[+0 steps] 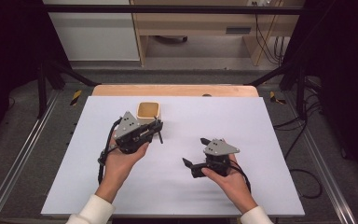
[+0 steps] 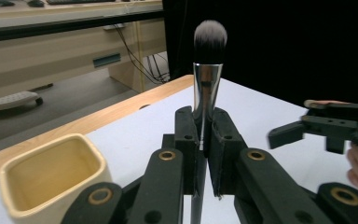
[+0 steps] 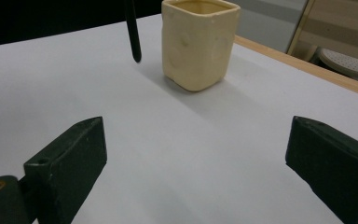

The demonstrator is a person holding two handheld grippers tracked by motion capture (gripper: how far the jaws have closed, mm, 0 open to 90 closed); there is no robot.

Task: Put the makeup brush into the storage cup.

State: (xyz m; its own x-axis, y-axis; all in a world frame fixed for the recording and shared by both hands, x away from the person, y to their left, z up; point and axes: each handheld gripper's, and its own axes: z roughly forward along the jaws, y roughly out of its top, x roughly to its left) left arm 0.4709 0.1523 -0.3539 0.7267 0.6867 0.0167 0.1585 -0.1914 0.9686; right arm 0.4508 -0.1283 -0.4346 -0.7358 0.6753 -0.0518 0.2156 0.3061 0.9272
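White sheet (image 1: pixel 177 186) over wooden table (image 1: pixel 175 90); left gripper (image 1: pixel 157 127) pinching brush (image 2: pixel 208 70), right gripper (image 1: pixel 196 151) spread.

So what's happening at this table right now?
A person works with a gripper in each hand. The left gripper is shut on a makeup brush, bristles up and handle end hanging above the white table, beside a cream square cup. The right gripper hangs open with nothing between its jaws, apart from the cup and brush.

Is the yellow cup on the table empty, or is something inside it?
Apparently empty. In the left gripper view the cup shows bare inner walls; its floor is hidden. The brush is outside it, clamped in the left gripper.
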